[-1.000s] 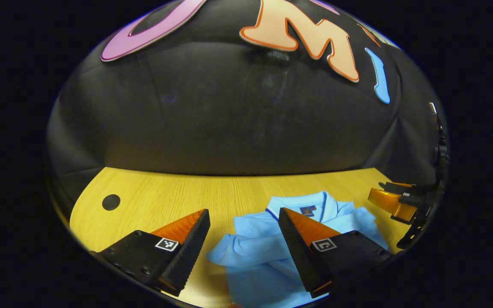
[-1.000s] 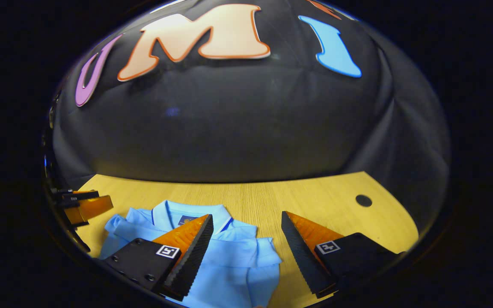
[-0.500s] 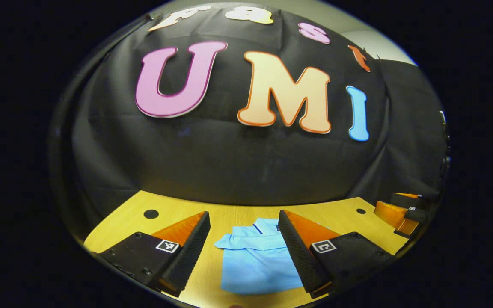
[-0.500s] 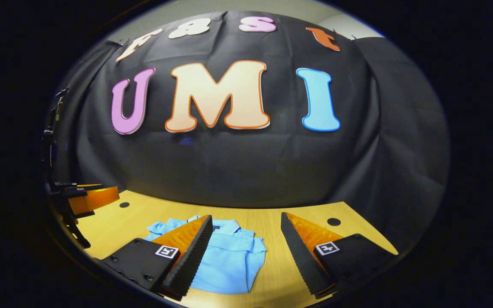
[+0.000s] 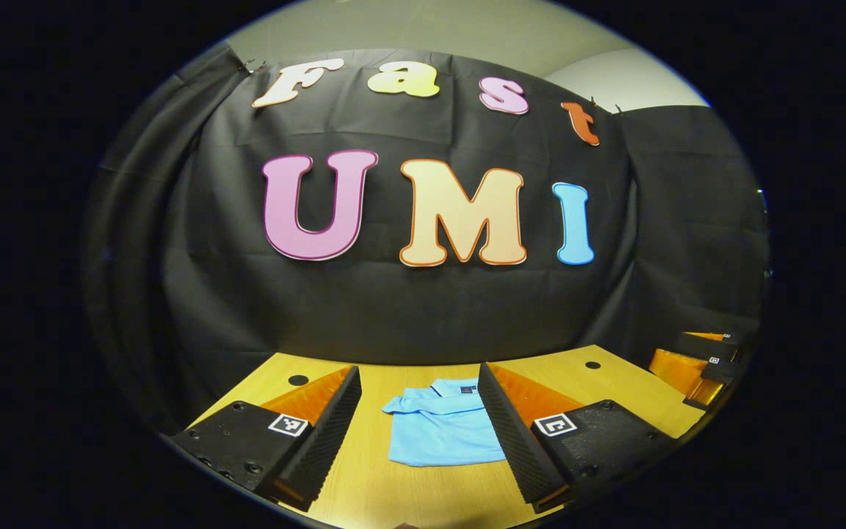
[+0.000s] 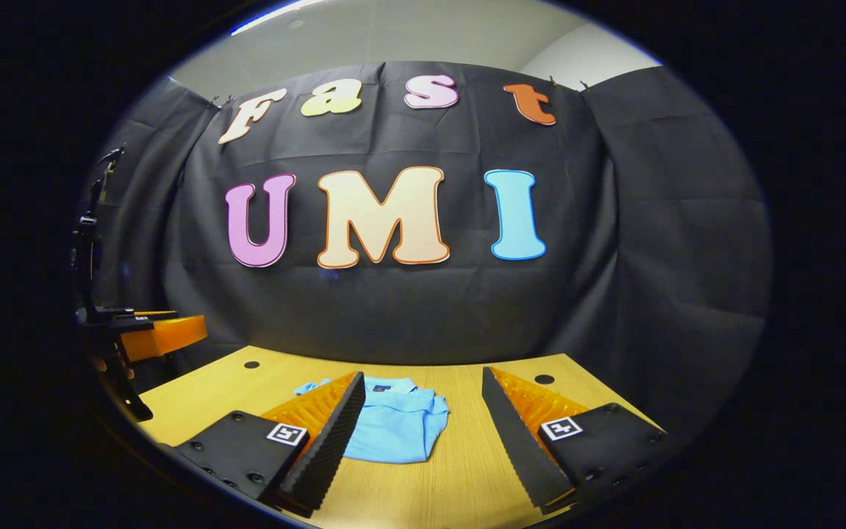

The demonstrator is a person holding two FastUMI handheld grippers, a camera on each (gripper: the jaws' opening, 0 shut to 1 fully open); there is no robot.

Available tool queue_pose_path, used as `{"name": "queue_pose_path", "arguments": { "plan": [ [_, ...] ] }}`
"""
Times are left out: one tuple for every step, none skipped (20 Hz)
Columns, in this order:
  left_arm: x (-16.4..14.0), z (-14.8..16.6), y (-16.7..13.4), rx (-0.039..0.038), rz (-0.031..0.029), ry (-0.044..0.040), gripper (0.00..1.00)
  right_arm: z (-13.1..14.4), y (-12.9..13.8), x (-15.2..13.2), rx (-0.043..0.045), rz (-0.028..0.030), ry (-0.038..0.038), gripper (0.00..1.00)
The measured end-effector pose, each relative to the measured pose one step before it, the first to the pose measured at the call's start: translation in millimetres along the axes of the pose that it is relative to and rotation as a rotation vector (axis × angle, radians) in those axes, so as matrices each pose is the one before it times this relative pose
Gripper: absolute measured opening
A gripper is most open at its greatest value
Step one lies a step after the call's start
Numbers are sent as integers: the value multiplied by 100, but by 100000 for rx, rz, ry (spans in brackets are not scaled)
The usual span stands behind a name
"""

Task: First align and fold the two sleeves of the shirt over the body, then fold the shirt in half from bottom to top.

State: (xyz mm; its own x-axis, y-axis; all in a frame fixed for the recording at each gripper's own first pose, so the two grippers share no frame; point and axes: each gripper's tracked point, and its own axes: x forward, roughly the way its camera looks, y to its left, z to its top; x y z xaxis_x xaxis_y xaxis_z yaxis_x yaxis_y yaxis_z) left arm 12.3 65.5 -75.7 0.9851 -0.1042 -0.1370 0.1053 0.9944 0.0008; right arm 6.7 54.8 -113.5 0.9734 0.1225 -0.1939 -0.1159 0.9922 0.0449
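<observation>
1. Shirt (image 5: 441, 433) lies folded on table (image 5: 614, 382), collar toward the wall; its right edge is hidden behind one finger (image 5: 500, 426).
2. Left hand-held gripper (image 5: 419, 433) and right hand-held gripper (image 6: 423, 441) are both spread wide, holding nothing, above and in front of shirt, not touching.
3. Wood table w/ small dark holes; black cloth wall behind.

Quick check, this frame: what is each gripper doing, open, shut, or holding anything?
Left gripper: open, holding nothing.
Right gripper: open, holding nothing; shirt lies on the table.
</observation>
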Motion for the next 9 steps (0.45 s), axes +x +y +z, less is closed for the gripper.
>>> {"name": "queue_pose_path", "arguments": {
  "plan": [
    [-887, 288, -38, -319, 358, -383, 95, 113, -309, -635, -256, -757, -710, 99],
    [-665, 193, -41, -678, 243, -124, 95, 132, -109, -523, 156, -118, 175, 99],
    [-373, 99, -94, -668, -193, -35, 94, 119, 290, -587, 937, 836, 472, 99],
    [-385, 221, 67, -183, 404, -29, 95, 303, 166, -325, 838, 554, -374, 99],
    [-223, 400, 173, -8, 395, -912, 95, 572, -105, -187, 45, 72, -1477, 99],
    [-232, 462, -150, 37, -521, -476, 95, 446, -218, -145, -846, -618, -1166, 99],
    [-163, 177, 50, 222, 191, -657, 94, 242, -216, -256, -1474, -654, -1125, 99],
    [-67, 392, 189, 384, 473, -1076, 95, 378, 60, -104, -913, 185, -936, 99],
    [-86, 453, -19, 273, -99, -1045, 95, 285, 238, -213, -57, 424, -275, 99]
  ]
}}
